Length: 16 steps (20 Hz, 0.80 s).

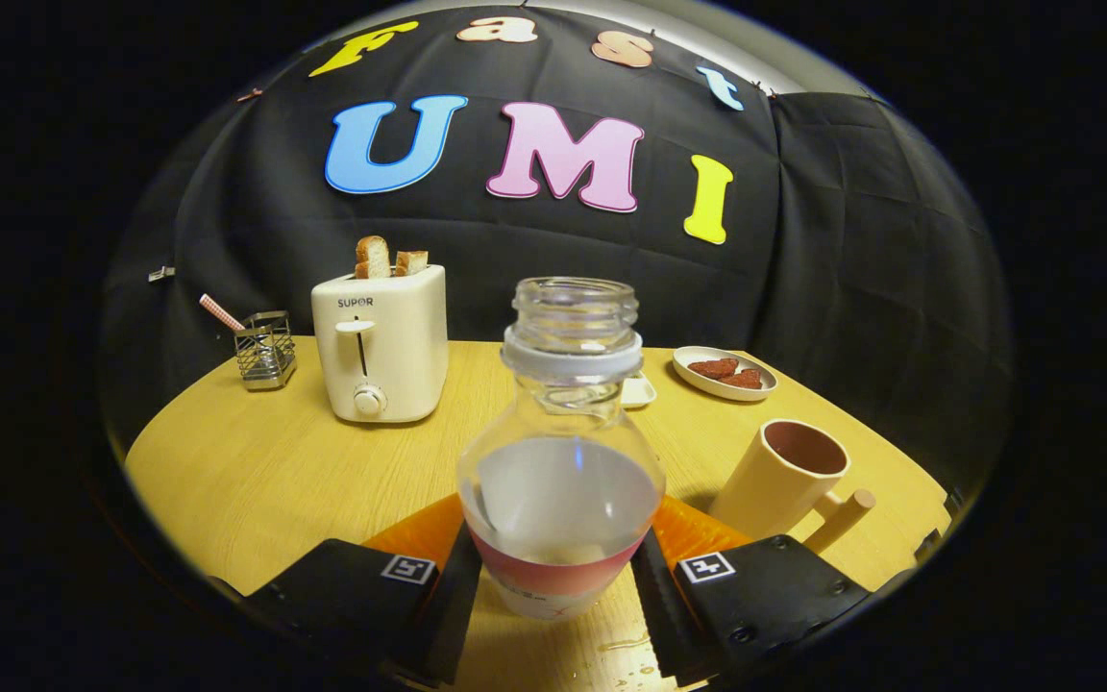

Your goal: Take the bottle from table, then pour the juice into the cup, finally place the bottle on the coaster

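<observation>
Gripper: the gripper (558,586) holds its two fingers on either side of the bottle's lower body, one finger pressed against each flank, so the jaws are clamped on the bottle.
Bottle: the clear bottle (561,461) stands upright between the fingers, its cap off and its threaded neck open at the top; it is partly filled with a pale cloudy liquid, and a pink and white label wraps its lower part.
Coaster: an orange ribbed coaster (683,527) shows on both sides of the bottle, just behind its base; whether the bottle rests on it cannot be told.
Cup: a cream cup (784,476) with a wooden peg handle stands just beyond the right finger, beside the coaster; its inside looks dark reddish.
Table: a round light wooden table (256,471) carries everything; a few wet drops lie on it between the fingers.
Toaster: a cream toaster (382,356) with two bread slices sticking up stands beyond the left finger, well back.
Wire holder: a small metal holder (265,349) with a striped straw sits left of the toaster.
Plate: a small oval plate (725,373) with reddish pieces lies behind the cup.
Small dish: a white dish (638,389) peeks out behind the bottle's neck.
</observation>
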Each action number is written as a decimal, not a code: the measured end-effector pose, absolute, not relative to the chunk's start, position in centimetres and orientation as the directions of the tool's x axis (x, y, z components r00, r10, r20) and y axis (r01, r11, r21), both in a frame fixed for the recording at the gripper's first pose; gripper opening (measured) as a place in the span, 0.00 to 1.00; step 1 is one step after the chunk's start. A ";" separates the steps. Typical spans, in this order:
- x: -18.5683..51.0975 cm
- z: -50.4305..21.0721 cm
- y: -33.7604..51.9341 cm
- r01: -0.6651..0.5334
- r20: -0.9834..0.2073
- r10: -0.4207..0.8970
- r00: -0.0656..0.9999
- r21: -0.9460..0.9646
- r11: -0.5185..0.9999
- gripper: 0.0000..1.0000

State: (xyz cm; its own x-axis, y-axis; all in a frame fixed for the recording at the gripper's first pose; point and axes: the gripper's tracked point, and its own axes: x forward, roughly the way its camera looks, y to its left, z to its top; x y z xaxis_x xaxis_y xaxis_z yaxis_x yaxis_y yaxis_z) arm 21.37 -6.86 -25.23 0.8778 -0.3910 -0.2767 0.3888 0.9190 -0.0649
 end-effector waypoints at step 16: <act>19.9 -22.1 -5.7 0.385 -0.369 -0.289 0.883 0.219 0.897 0.71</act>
State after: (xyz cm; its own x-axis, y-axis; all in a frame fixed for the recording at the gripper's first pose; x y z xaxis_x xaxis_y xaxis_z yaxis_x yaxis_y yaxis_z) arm 19.93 -5.74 -22.08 0.8831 -0.2891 -0.3694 0.3850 0.8966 0.2187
